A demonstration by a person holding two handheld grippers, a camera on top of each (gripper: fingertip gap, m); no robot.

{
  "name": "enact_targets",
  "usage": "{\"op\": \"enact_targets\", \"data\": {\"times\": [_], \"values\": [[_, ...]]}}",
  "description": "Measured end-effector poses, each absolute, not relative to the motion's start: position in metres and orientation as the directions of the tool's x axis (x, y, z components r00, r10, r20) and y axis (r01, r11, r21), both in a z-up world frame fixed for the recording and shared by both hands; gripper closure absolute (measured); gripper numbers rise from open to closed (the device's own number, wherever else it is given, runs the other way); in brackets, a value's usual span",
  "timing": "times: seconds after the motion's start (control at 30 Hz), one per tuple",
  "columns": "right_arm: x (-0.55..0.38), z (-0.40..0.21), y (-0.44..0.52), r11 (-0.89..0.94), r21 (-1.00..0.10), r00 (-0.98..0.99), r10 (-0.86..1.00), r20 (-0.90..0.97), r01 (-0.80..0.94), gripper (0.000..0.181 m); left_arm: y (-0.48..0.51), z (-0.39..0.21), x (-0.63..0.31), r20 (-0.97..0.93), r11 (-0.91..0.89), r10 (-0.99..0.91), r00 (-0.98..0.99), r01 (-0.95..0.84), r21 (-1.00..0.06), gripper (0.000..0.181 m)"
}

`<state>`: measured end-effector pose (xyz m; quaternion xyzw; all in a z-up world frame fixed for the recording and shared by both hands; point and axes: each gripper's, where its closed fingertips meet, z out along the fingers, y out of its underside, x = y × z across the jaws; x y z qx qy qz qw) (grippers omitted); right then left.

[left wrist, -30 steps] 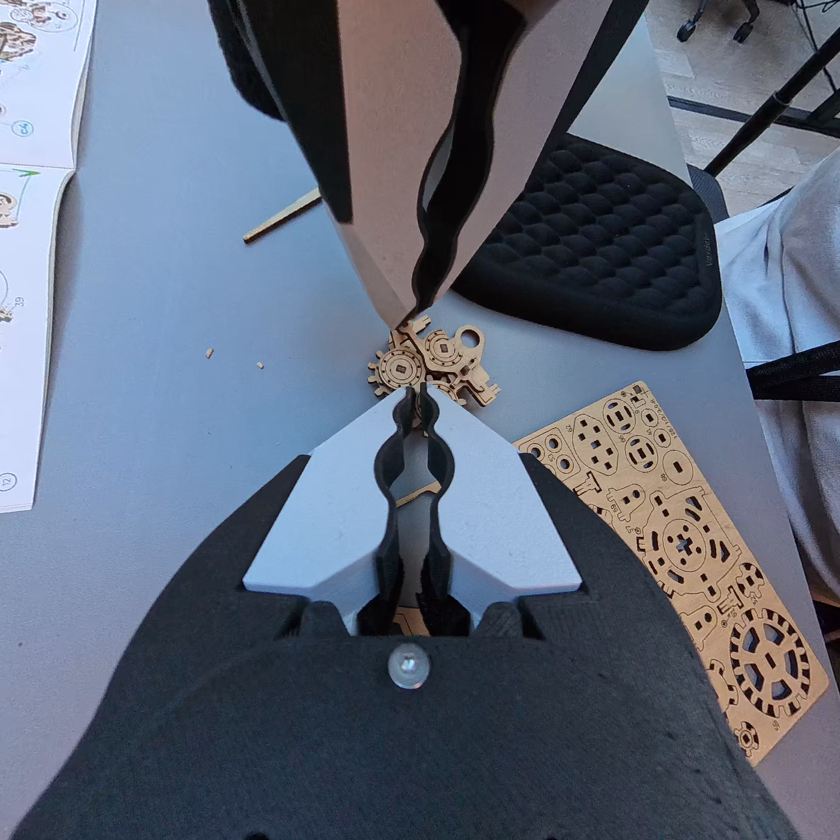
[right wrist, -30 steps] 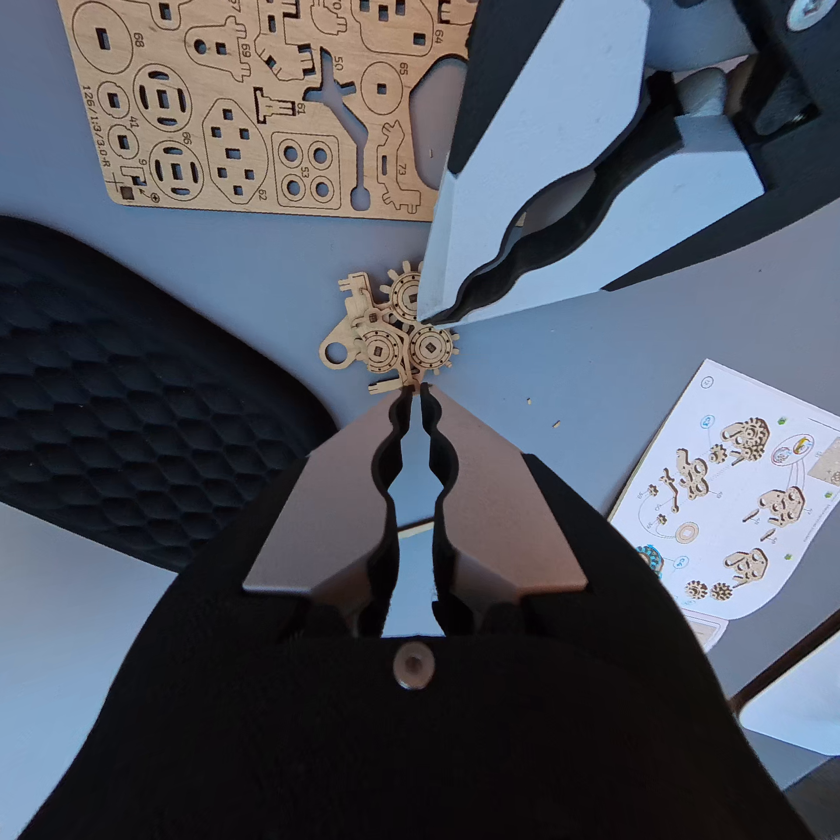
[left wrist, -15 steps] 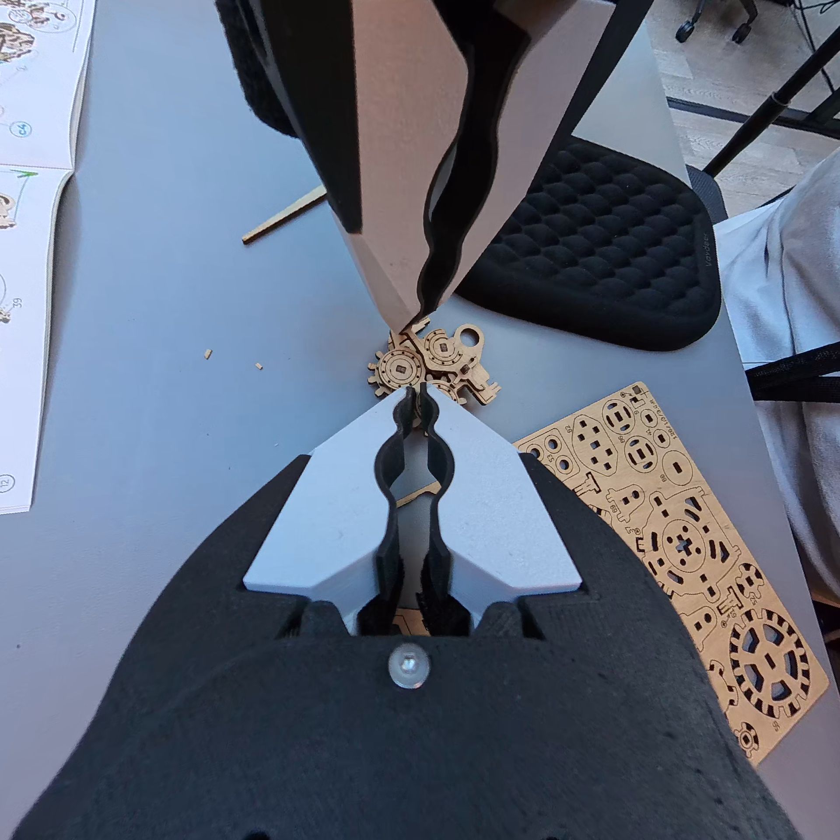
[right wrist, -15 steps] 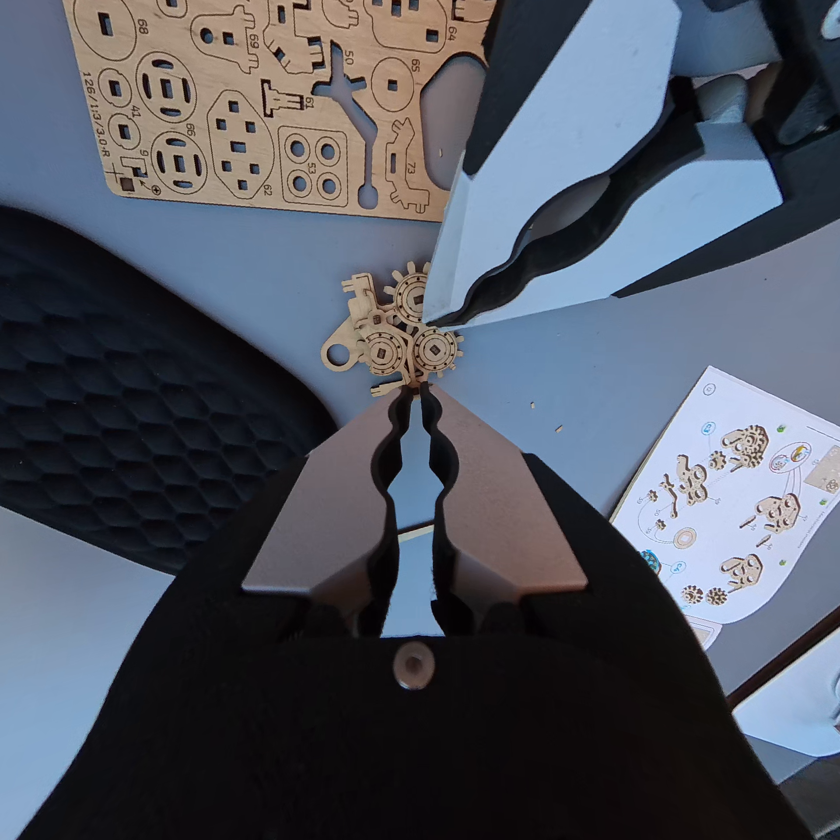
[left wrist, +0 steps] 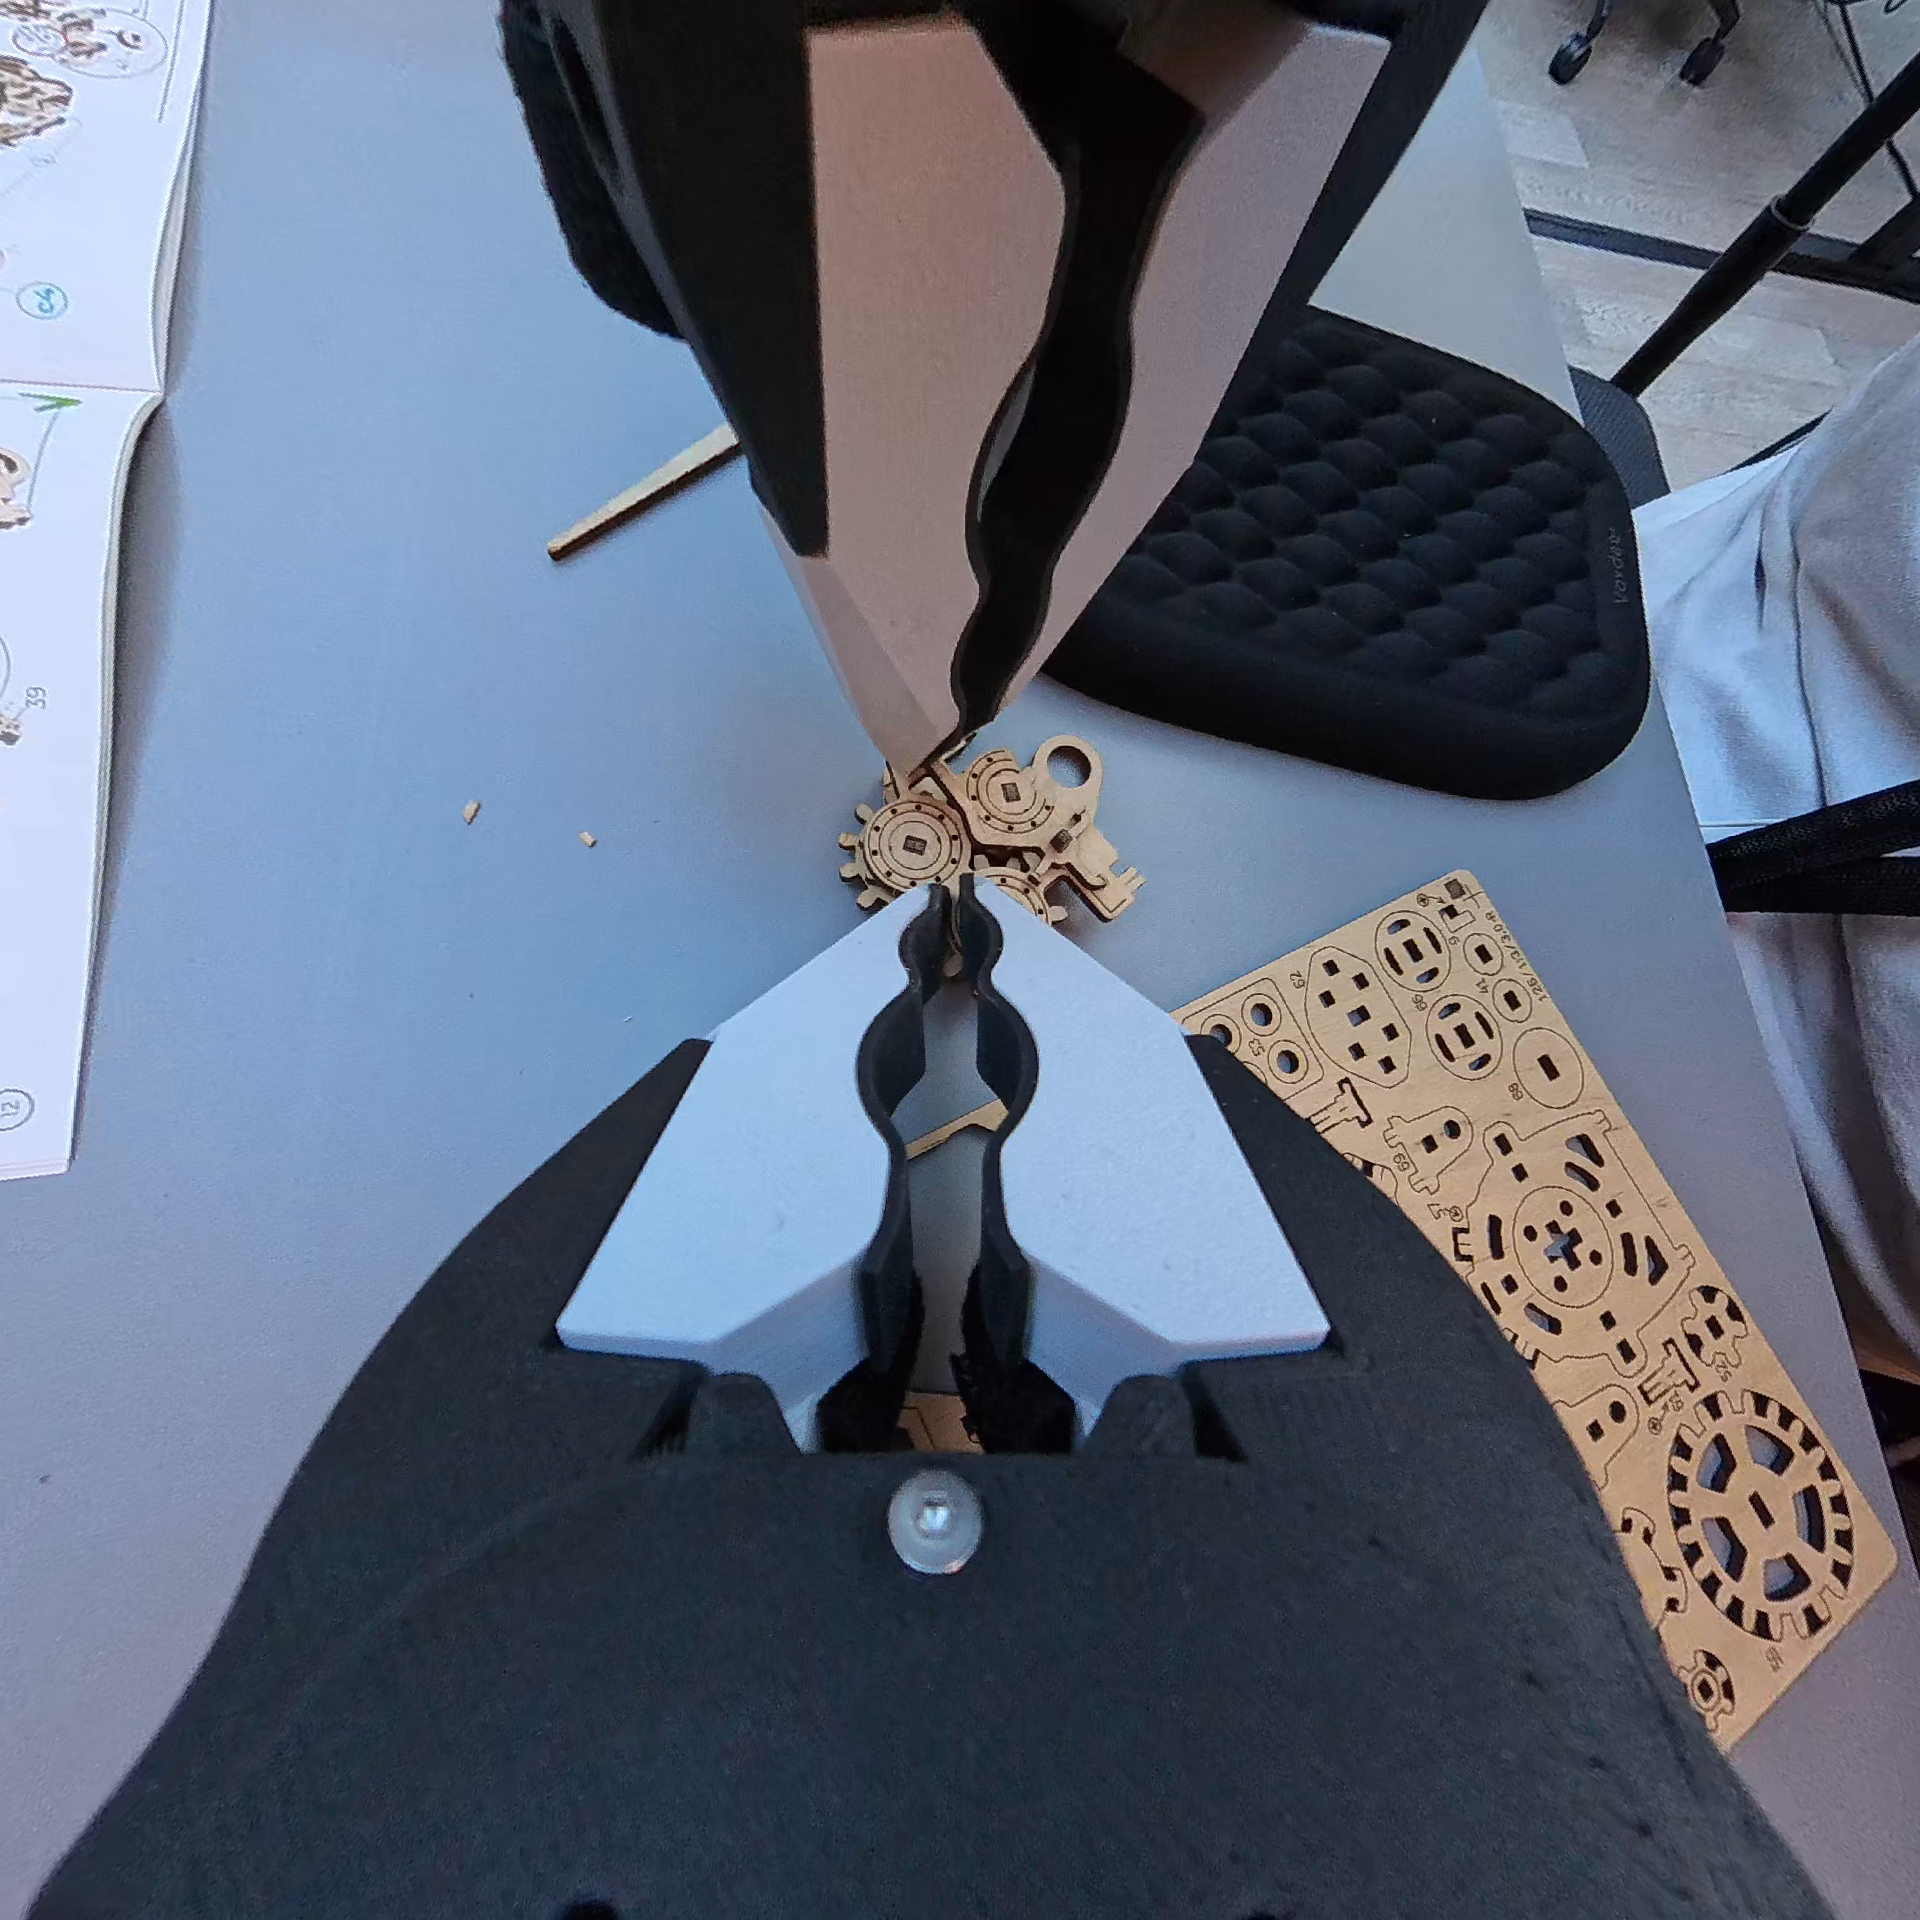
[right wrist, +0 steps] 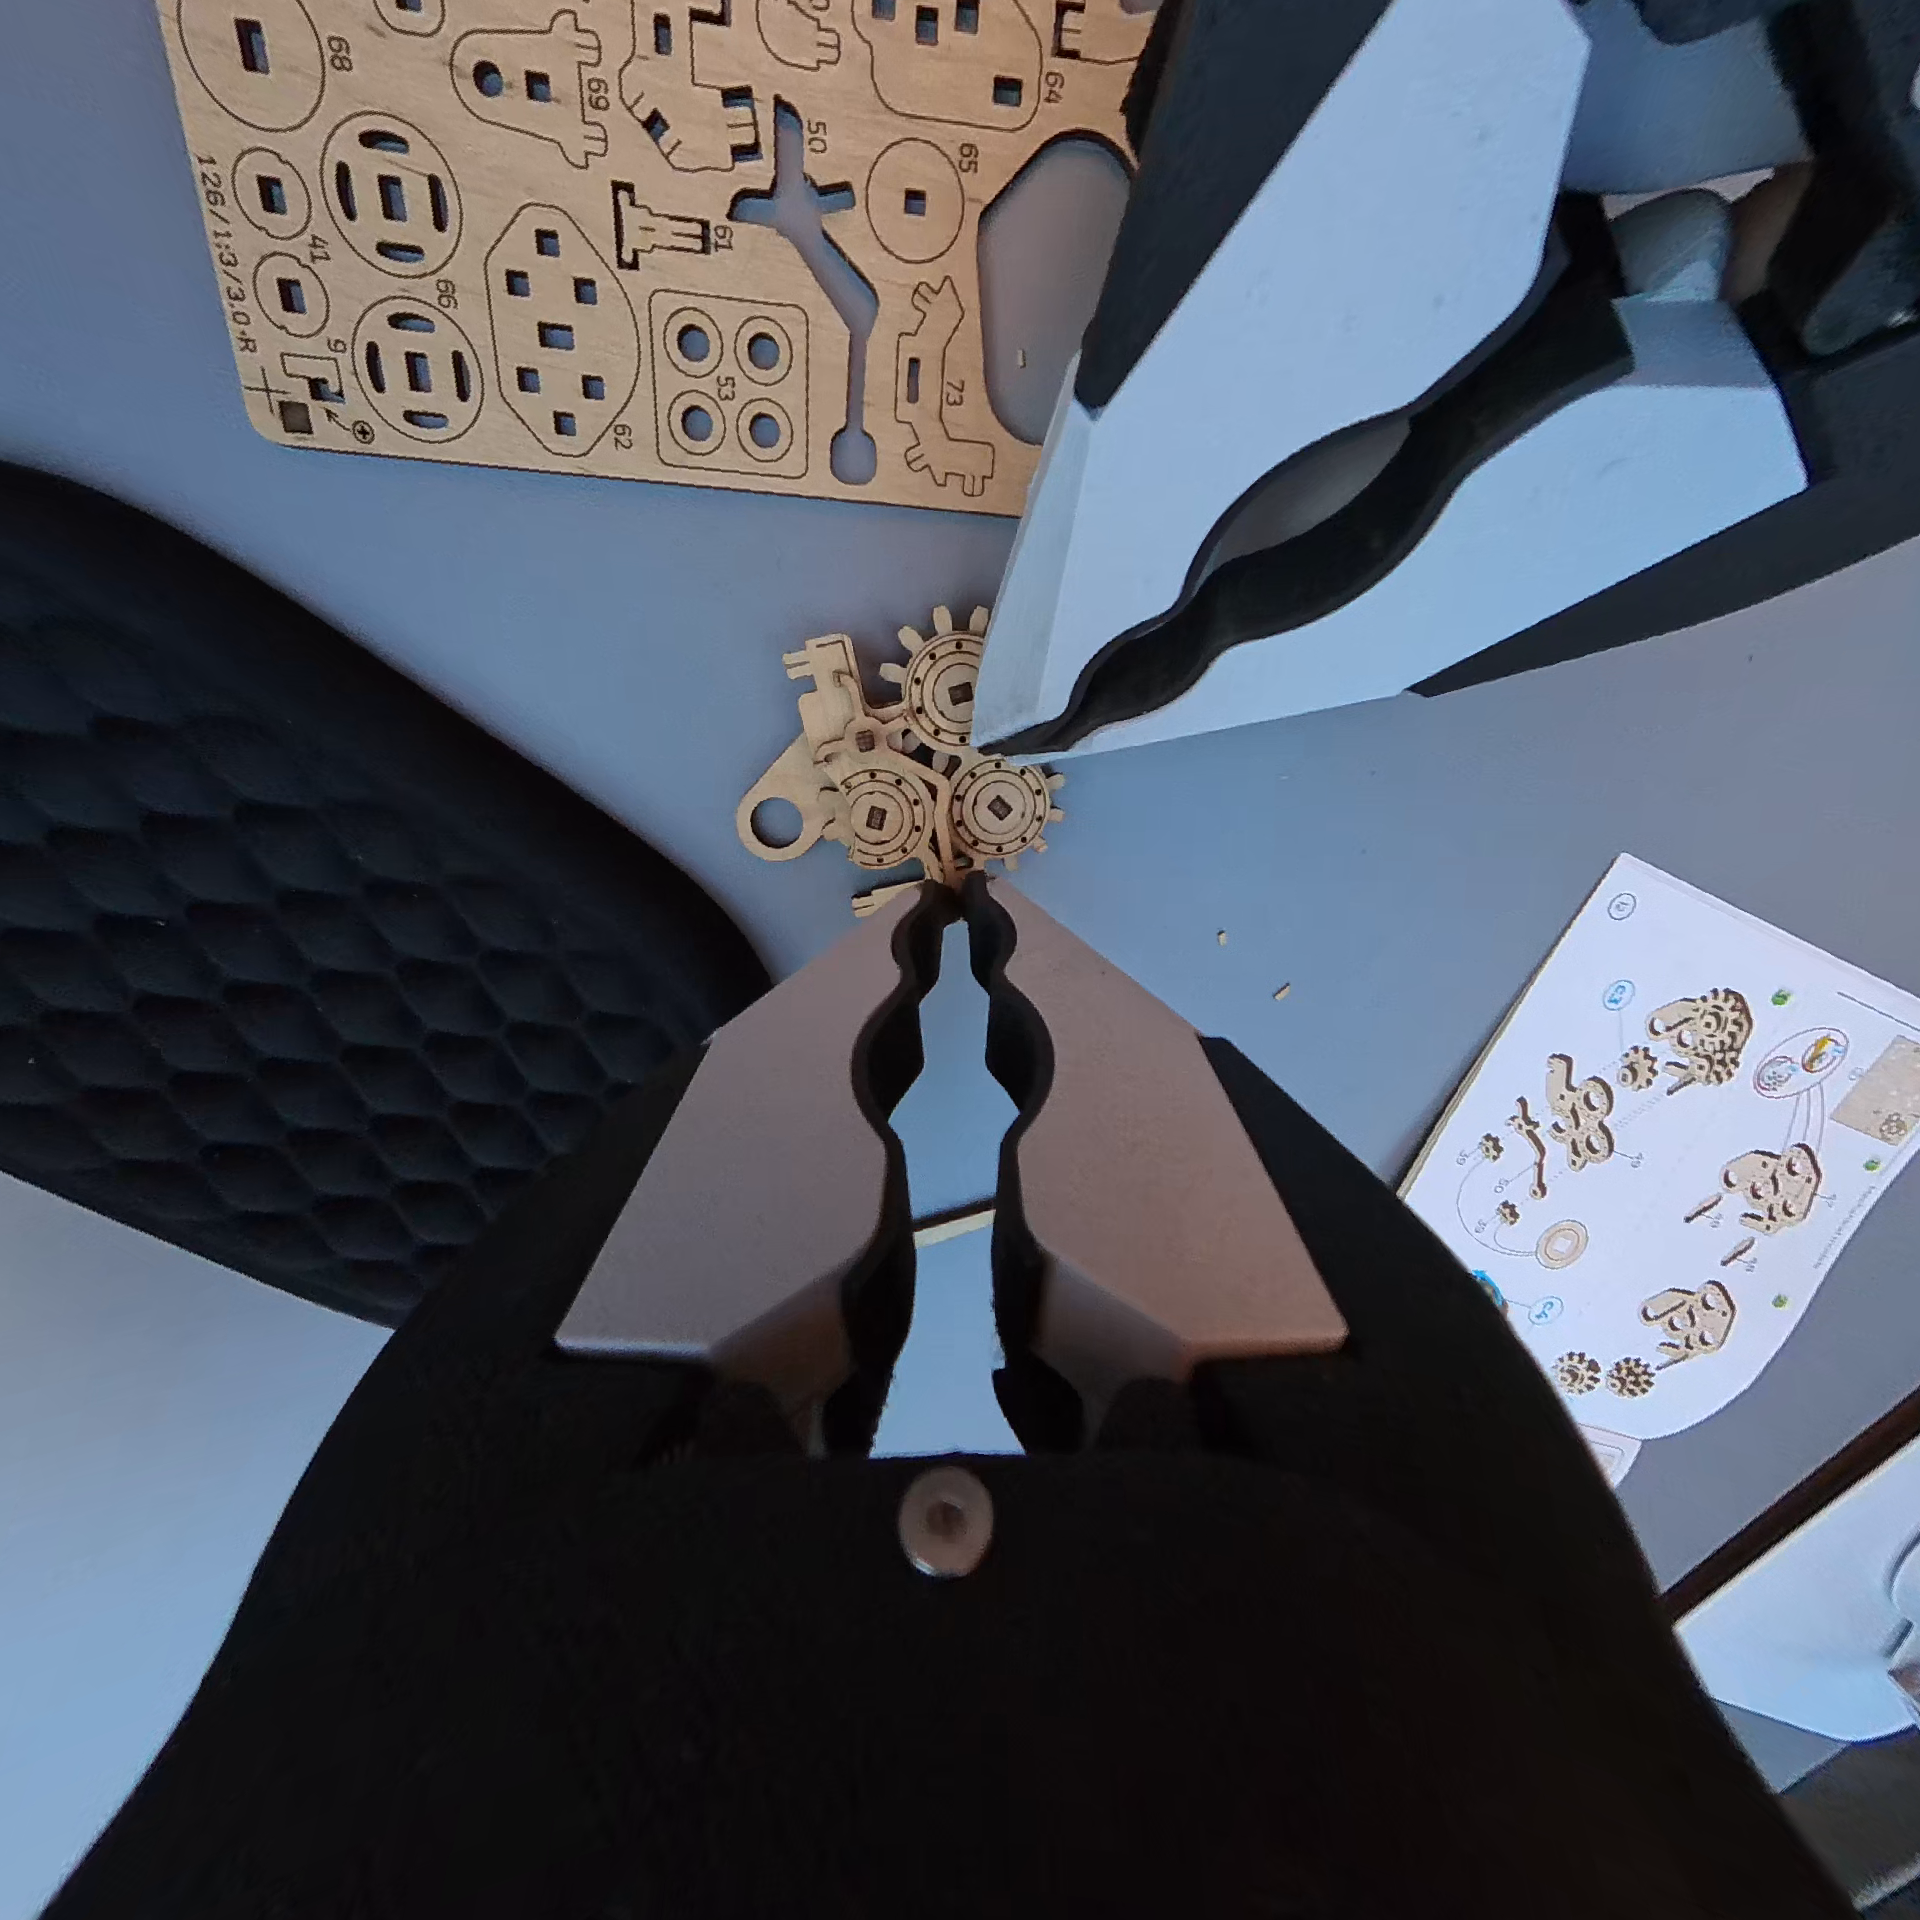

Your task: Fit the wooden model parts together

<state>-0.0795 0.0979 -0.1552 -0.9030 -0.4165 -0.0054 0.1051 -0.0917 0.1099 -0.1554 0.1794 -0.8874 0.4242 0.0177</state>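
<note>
**Both tongs pinched on the little gear cluster**

I have the small pale-wood gear assembly (left wrist: 987, 831), three toothed discs on a keyed plate with a ring at one end, lying flat on the grey counter (left wrist: 364, 727), and it sits right between my two tools. My left tongs (left wrist: 954, 902), the pale blue-grey pair with black wavy pads, are drawn nearly together, and their tips nip a thin wooden edge at the near side of the assembly. My right tongs (right wrist: 951, 896), the darker grey pair, are likewise almost closed, and they grip a small wooden tab at the opposite edge. So the piece is held from both ends, tips facing each other across it.

The relation that matters is this: the assembly lies dead ahead of each pair, touching the tips. Its long axis, from ring to notched tail, runs crosswise to the line between my tools. Neither hand is nearer; both are on it.

I judge I am pressing a small part home into the cluster, and the coming move likely needs a straight squeeze along that shared line, or the thin tab may snap or skid.

The laser-cut plywood parts sheet (right wrist: 582, 260) lies just beyond in the right wrist view, the black quilted cushion (left wrist: 1403, 561) is near, and the white instruction booklet (right wrist: 1683, 1164) is off to the side.
</note>
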Motion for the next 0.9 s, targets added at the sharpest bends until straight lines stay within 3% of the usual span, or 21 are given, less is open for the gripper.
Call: {"op": "enact_targets", "data": {"times": [0.2,0.4,0.9], "values": [[-0.083,-0.139,0.105,-0.648,-0.302,0.701,0.704,0.115,0.700,0.181,0.110,-0.156,-0.092,0.191,0.572,-0.301,-0.934,-0.337,-0.747,0.180],[-0.075,-0.150,0.099,-0.689,-0.227,0.720,0.687,0.095,0.688,0.181,0.109,-0.156,-0.092,0.190,0.573,-0.302,-0.934,-0.337,-0.747,0.180],[-0.074,-0.153,0.098,-0.675,-0.167,0.693,0.714,0.097,0.719,0.181,0.109,-0.156,-0.093,0.192,0.575,-0.298,-0.935,-0.336,-0.746,0.180]]}}
